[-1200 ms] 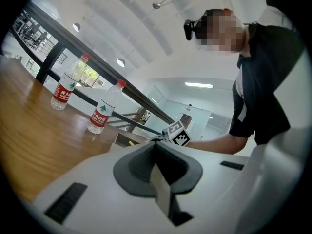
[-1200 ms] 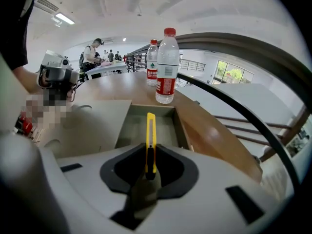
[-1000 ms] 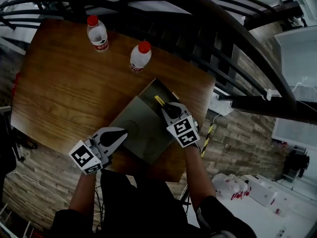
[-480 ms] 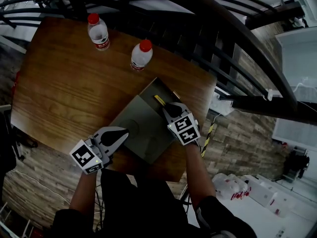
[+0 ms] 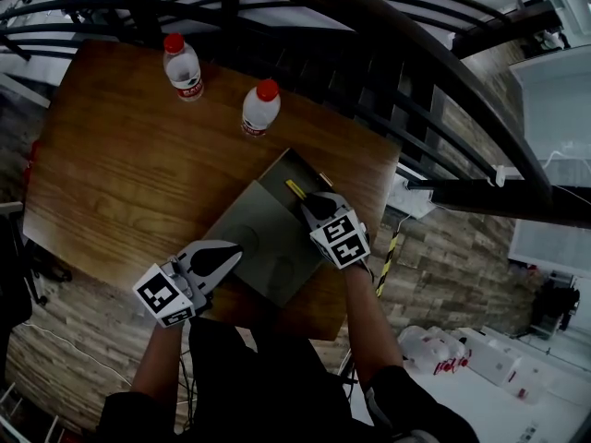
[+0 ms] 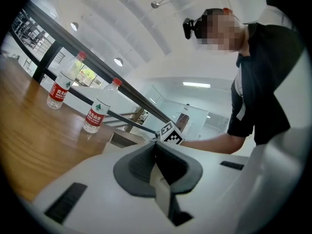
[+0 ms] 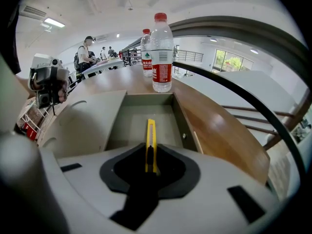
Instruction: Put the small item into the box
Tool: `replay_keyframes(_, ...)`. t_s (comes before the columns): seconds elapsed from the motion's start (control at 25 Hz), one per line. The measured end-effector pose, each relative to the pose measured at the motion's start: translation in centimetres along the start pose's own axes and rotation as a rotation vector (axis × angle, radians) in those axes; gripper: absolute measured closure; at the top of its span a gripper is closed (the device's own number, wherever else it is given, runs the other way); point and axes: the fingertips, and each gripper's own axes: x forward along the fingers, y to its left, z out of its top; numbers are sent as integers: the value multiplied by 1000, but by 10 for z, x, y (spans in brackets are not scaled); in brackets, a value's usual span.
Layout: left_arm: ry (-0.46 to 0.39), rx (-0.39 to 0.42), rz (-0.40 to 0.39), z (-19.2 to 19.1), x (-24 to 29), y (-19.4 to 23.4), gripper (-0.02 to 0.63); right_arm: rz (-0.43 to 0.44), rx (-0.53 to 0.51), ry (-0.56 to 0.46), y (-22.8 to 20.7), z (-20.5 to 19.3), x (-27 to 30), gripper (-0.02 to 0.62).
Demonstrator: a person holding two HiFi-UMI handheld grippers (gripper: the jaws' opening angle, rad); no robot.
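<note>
Wooden table [image 5: 120, 164]. At far edge, red-capped bottle [image 5: 182, 65] upright; second bottle [image 5: 259, 107] to its right, apart from it, also upright. At near edge, left gripper [image 5: 224, 253], jaws pressed together on nothing, tips at near-left side of grey box [image 5: 263, 247]; contact unclear. Lid over near part of box, far end open. Yellow cutter [image 7: 150, 143] pinched in jaws of right gripper [image 5: 312, 205], pointing forward over the open end, lengthwise to box. Touching box floor or not: unclear.
</note>
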Motion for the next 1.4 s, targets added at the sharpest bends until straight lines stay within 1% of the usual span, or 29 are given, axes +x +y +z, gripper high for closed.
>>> replay_keyframes(0.12, -4, 8, 0, 3, -2, -4, 591, 12, 20, -6, 2, 0, -4, 503)
replay_keyframes(0.24, -2, 18, 0, 11, -3, -4, 591, 11, 38, -12, 0, 4, -13, 503)
replay_keyframes(0.4, 7, 44, -2, 28, -5, -9, 591, -9, 40, -49, 3, 19, -32, 523)
replay_keyframes(0.6, 11, 101, -39, 61, -3, -26, 591, -19, 56, -137, 13, 56, -73, 536)
replay_keyframes(0.76, 28, 138, -67, 87, -1, -44, 591, -44, 30, -204, 23, 93, -112, 555)
replay_keyframes(0.88, 34, 163, -91, 108, 1, -60, 591, -55, 10, -266, 33, 120, -143, 566)
replay_keyframes(1.12, 28, 266, -152, 150, -10, -89, 591, -88, -47, -403, 66, 178, -204, 575)
replay_keyframes(1.28, 21, 315, -188, 181, -21, -104, 591, -115, -52, -507, 82, 212, -246, 577)
replay_keyframes(1.4, 27, 366, -210, 200, -31, -115, 591, -111, -33, -617, 94, 234, -279, 578)
